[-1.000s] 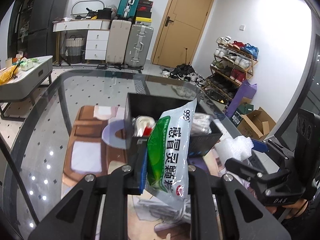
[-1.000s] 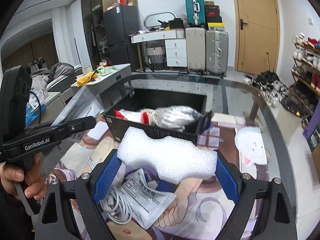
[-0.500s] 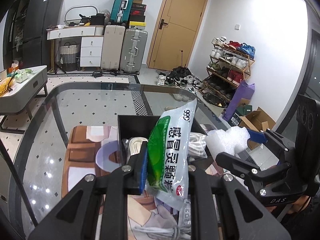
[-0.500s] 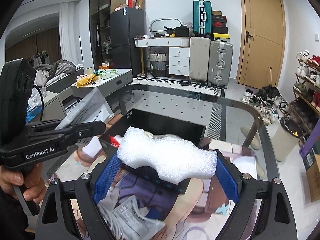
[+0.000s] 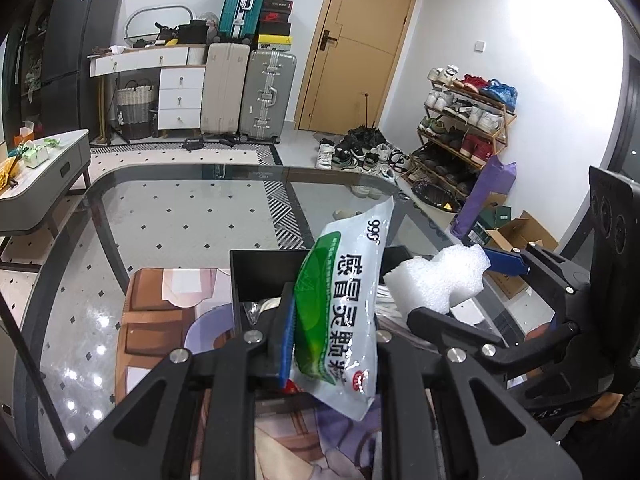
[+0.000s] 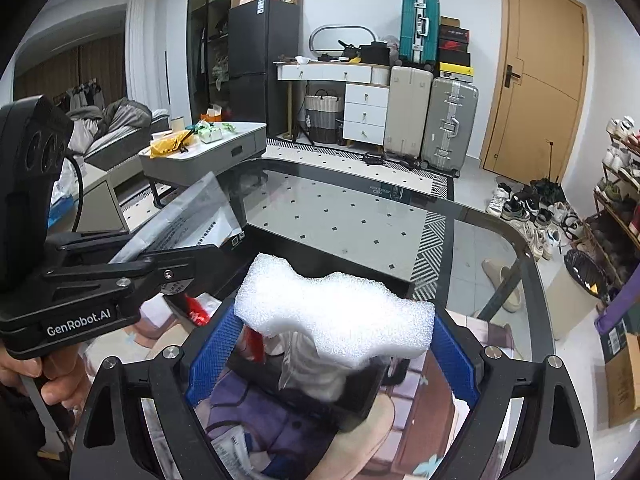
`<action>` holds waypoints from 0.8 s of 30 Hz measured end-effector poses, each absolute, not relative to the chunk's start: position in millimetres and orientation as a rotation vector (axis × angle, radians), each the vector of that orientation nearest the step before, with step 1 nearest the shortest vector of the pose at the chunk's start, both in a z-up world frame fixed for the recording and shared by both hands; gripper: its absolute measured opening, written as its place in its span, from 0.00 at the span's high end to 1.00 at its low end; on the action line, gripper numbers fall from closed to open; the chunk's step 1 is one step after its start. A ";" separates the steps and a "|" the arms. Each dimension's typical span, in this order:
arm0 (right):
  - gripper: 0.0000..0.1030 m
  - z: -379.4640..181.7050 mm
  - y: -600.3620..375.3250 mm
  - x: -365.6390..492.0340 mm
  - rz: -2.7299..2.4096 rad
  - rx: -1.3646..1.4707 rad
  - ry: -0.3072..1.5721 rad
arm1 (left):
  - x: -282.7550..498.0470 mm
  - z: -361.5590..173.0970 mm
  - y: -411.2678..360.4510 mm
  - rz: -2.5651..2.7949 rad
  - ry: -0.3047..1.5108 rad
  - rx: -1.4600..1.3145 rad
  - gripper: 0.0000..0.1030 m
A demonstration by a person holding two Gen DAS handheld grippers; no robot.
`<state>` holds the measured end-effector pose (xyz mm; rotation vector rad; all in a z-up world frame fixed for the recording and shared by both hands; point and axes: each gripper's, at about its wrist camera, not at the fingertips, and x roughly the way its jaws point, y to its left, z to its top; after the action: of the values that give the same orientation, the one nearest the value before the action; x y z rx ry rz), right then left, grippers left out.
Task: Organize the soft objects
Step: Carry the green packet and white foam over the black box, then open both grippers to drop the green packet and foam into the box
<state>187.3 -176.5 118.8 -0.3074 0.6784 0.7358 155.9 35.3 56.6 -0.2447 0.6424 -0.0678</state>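
My left gripper (image 5: 332,356) is shut on a white and green medicine pouch (image 5: 340,304) and holds it upright above the black bin (image 5: 260,272). My right gripper (image 6: 332,344) is shut on a white foam block (image 6: 332,312), held over the same bin (image 6: 360,396). The foam block (image 5: 436,280) and the right gripper show at the right of the left wrist view. The left gripper with the pouch (image 6: 192,216) shows at the left of the right wrist view. The bin holds a silvery bag and a red item (image 6: 196,312), partly hidden.
The bin stands on a printed mat (image 5: 156,312) on a glass table (image 6: 360,212). Plastic bags and a cable lie on the mat near me (image 6: 232,444). A grey side table (image 6: 208,156), suitcases and a shoe rack (image 5: 464,120) stand beyond.
Both grippers have moved forward and up over the bin, each still holding its object. The foam block now sits close beside the pouch.
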 end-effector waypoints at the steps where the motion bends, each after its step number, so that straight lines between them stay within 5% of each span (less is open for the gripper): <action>1: 0.12 117.0 -174.0 190.7 0.738 -0.314 0.681 | 159.3 54.6 35.7 -0.065 0.648 -0.245 0.83; 24: 0.12 71.5 -136.8 228.8 0.777 -0.451 0.744 | 191.1 36.3 37.8 -0.047 0.709 -0.243 0.83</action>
<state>228.8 -136.8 71.5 -0.4515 0.7438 0.7773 191.1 37.8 36.3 -0.2425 0.7094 -0.0466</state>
